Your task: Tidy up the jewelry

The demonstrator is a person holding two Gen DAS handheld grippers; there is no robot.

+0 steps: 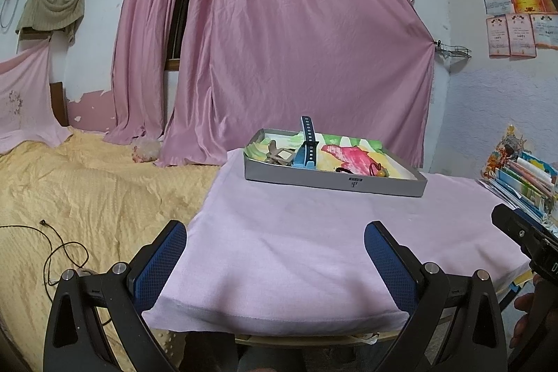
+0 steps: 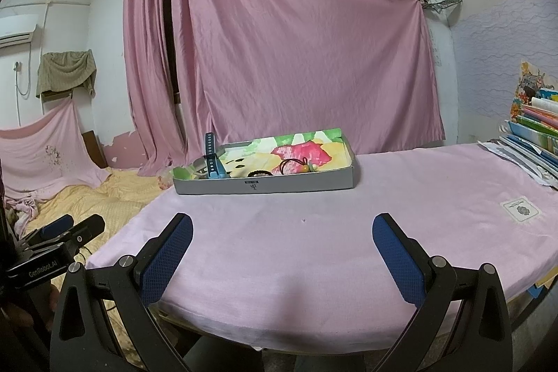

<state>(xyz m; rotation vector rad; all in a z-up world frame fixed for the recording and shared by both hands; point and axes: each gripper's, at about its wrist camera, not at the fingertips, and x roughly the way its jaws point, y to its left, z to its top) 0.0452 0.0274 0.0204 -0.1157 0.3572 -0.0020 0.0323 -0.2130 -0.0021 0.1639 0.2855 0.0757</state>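
Observation:
A shallow grey tray (image 1: pixel 314 178) (image 2: pixel 296 185) with a colourful lining sits at the far side of the pink-clothed table (image 1: pixel 296 232) (image 2: pixel 314 232). In it stands a blue watch strap (image 1: pixel 308 142) (image 2: pixel 210 159), upright. Beside it lies a beige clip (image 1: pixel 277 156), and further right a black hair tie with an orange charm (image 1: pixel 376 170) (image 2: pixel 296 166). My left gripper (image 1: pixel 275 243) hangs open over the near table edge, nothing between its fingers. My right gripper (image 2: pixel 282 236) is open too, well short of the tray. Each gripper shows at the edge of the other's view.
A stack of books and papers (image 1: pixel 526 176) (image 2: pixel 533 135) lies at the table's right side. A yellow bedspread (image 1: pixel 87 197) with a black cable (image 1: pixel 55 250) lies left of the table. Pink curtains (image 1: pixel 279 40) hang behind. A white label patch (image 2: pixel 520 209) sits on the cloth.

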